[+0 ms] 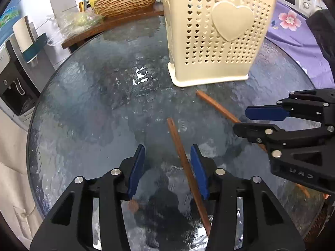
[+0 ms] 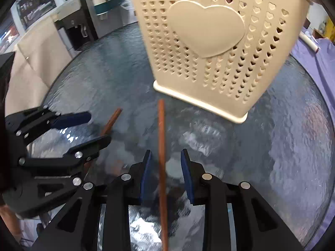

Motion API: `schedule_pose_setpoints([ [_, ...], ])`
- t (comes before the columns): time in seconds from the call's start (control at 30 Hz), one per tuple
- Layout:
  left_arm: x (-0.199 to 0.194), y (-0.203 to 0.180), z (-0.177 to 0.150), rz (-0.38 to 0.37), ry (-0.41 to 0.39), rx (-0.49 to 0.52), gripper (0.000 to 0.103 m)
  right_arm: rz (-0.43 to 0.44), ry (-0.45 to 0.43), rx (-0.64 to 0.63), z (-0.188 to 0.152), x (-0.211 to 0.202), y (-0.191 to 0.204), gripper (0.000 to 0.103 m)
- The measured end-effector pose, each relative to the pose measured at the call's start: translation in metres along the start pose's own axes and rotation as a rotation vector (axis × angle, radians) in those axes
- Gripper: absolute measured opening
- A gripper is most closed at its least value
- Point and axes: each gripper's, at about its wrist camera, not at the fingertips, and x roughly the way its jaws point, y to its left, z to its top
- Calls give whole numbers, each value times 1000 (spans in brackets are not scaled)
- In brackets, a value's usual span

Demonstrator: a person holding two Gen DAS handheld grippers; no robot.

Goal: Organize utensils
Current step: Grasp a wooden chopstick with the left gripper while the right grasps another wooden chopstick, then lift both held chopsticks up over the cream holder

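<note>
On the glass table (image 1: 83,108), two brown chopsticks lay in front of the cream holder (image 1: 215,41). The left gripper (image 1: 167,167) stood released around one chopstick (image 1: 182,156), which lay against its right pad; the right gripper (image 2: 165,171) straddled the other chopstick (image 2: 161,146), not gripping it.

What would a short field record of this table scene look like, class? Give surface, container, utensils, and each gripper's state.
surface: round glass table
container: cream perforated holder, upright, heart on its front
utensils: two brown chopsticks lying on the glass, outside the holder
left gripper: open, left chopstick between its pads, near one pad
right gripper: open, right chopstick between its pads, not pinched
</note>
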Motion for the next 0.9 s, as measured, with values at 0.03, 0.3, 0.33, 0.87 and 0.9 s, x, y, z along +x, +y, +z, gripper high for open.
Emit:
schedule_pose_setpoints([
  [0.03,1,1,2,-3,3,-1,39,-1,-2,4,1,0,1,27],
  [0.3,11,6,16,-35,10,-8,28,-20,-16,-18,14,11,15,14],
  [0.33,11,6,17,-33,11,-6,24,-17,-8,-23,16,11,16,8],
  [0.87,-24,17,13,-62,-109,-74,7,53,-160,-17,-1,-35,9,6],
  [0.9,-30,17,14,-64,-124,-76,7,58,-185,-15,-2,-44,7,6],
])
